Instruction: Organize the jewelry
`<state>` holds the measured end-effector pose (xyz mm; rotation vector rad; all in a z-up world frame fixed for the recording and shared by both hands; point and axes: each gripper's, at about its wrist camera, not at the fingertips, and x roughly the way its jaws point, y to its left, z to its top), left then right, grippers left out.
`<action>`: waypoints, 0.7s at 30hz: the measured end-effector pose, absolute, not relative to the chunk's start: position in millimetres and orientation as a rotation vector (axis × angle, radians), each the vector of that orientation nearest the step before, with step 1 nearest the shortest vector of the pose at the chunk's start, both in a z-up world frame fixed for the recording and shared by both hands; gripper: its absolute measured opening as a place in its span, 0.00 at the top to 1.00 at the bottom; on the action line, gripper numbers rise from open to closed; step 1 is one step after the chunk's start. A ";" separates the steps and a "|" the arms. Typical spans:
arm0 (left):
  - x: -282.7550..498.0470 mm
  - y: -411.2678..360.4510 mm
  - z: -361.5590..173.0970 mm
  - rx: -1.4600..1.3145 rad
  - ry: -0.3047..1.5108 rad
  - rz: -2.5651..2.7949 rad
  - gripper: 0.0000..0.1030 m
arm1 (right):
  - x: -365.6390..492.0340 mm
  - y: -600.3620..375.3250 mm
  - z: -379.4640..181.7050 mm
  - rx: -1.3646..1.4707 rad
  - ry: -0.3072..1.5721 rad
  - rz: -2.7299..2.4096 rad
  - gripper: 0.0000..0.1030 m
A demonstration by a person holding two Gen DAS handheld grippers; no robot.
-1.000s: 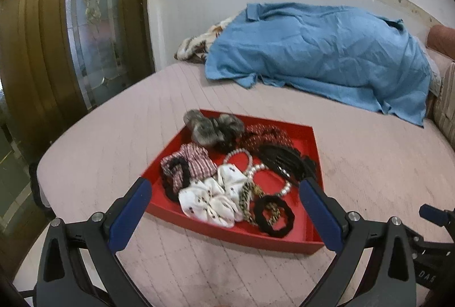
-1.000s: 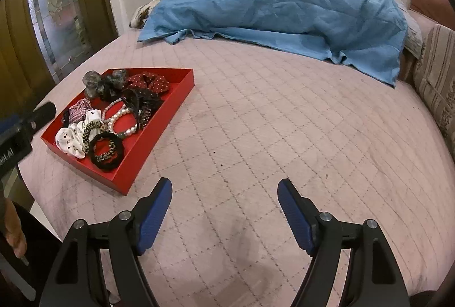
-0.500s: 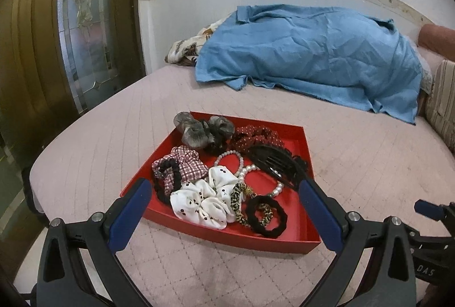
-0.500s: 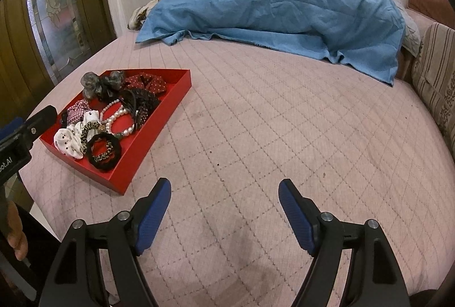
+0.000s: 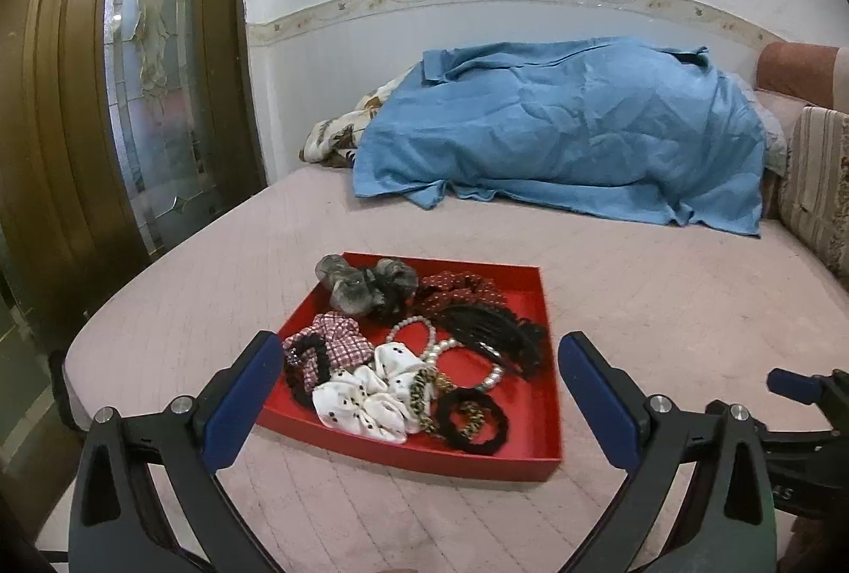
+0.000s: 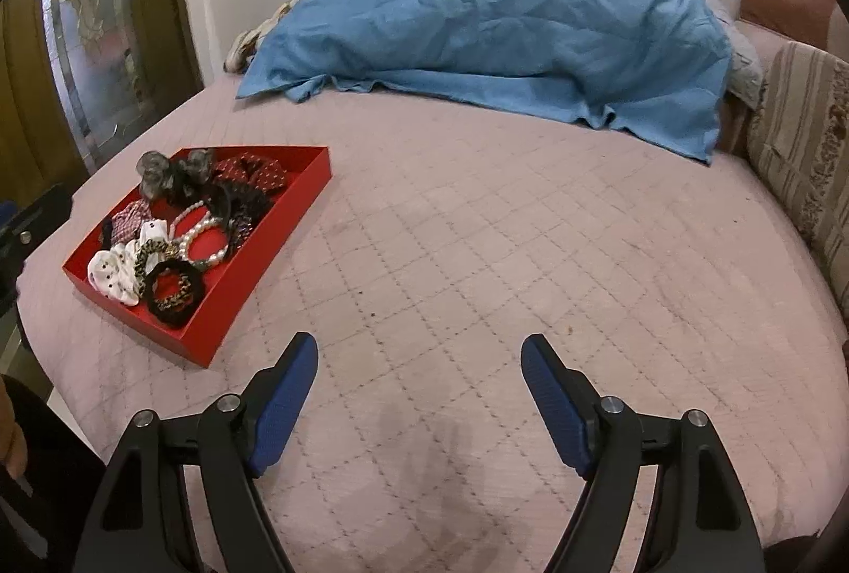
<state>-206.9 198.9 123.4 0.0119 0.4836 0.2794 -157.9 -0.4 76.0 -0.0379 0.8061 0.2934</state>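
A red tray lies on the pink quilted bed and holds several hair ties and bracelets: a white dotted scrunchie, a black scrunchie, a pearl bracelet, a grey furry scrunchie and a black hair claw. My left gripper is open and empty, just in front of the tray. The tray also shows in the right wrist view, at the left. My right gripper is open and empty above bare quilt, to the right of the tray.
A blue sheet covers a heap at the far side of the bed. A striped cushion lies at the right edge. A wooden door with patterned glass stands at the left, past the bed's rounded edge.
Both grippers have tilted upward and drawn back slightly, so the wall and tray sit lower in view. Both stay open. The tray's contents have not moved.
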 end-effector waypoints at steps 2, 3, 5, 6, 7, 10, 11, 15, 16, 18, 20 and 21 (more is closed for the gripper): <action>-213.4 194.9 126.4 0.016 0.475 0.292 0.00 | -157.5 -3.5 75.7 -0.027 0.810 0.297 0.19; -217.8 192.2 128.6 0.023 0.470 0.308 0.00 | -157.6 -4.9 76.1 -0.025 0.808 0.298 0.19; -223.6 187.6 130.1 0.035 0.469 0.317 0.00 | -158.2 -6.4 77.2 -0.020 0.801 0.296 0.19; -224.9 185.2 129.9 0.046 0.478 0.328 0.00 | -158.5 -8.1 77.8 -0.013 0.797 0.297 0.19; -225.6 183.5 129.3 0.053 0.493 0.333 0.00 | -159.1 -8.6 78.1 -0.008 0.795 0.297 0.19; -226.4 184.4 124.1 0.030 0.554 0.331 0.00 | -161.8 -10.6 79.5 -0.002 0.782 0.298 0.19; -226.5 184.8 122.0 0.025 0.572 0.334 0.00 | -163.5 -10.9 80.1 -0.003 0.773 0.299 0.19; -226.0 183.9 113.5 0.040 0.618 0.358 0.00 | -167.3 -8.7 79.0 -0.020 0.761 0.308 0.17; -225.0 183.6 111.9 0.039 0.633 0.358 0.00 | -167.7 -7.7 78.5 -0.024 0.762 0.311 0.17; -223.6 183.4 110.4 0.029 0.654 0.352 0.00 | -168.9 -6.1 78.0 -0.029 0.761 0.319 0.17; -223.6 183.1 110.4 0.017 0.666 0.346 0.00 | -169.9 -5.1 79.1 -0.030 0.755 0.323 0.17; -224.0 182.7 110.3 0.014 0.669 0.345 0.00 | -170.7 -4.9 79.9 -0.031 0.750 0.323 0.17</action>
